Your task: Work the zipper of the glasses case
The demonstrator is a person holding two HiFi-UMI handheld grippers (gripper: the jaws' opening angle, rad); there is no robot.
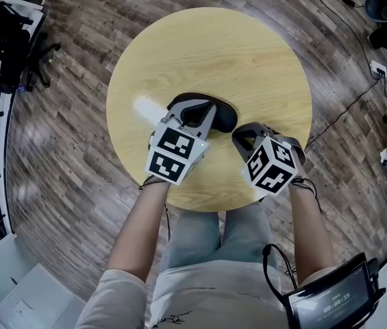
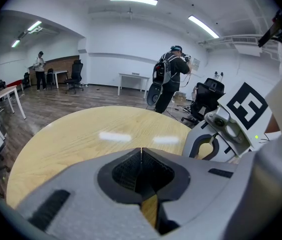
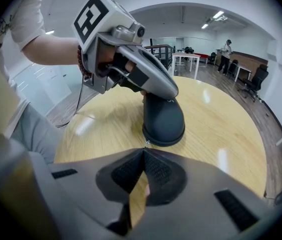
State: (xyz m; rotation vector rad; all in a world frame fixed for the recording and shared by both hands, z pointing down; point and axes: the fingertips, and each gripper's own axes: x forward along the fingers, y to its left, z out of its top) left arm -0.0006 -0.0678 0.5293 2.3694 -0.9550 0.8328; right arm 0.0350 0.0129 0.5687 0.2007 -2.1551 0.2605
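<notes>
The glasses case (image 1: 226, 118) lies on the round table (image 1: 179, 40), a little nearer to the person's edge than to the middle. Its long axis runs from left to right, about along this near edge. One rounded end points to the right, toward the right gripper (image 1: 238, 137). In the right gripper view this end of the dark case (image 3: 164, 121) faces the camera, and the body goes away toward the far edge.

The left gripper (image 1: 205, 110) rests from above on the top of the case. Its jaws are together, the tips touch, and nothing is between them; in its own view only the bare table shows past the tips (image 2: 141, 149).

The right gripper (image 3: 144, 150) stands just beside the near end of the case. Its jaws are closed also, and the tips meet on the small metal zipper pull (image 3: 146, 144) at the bottom rim of this end
</notes>
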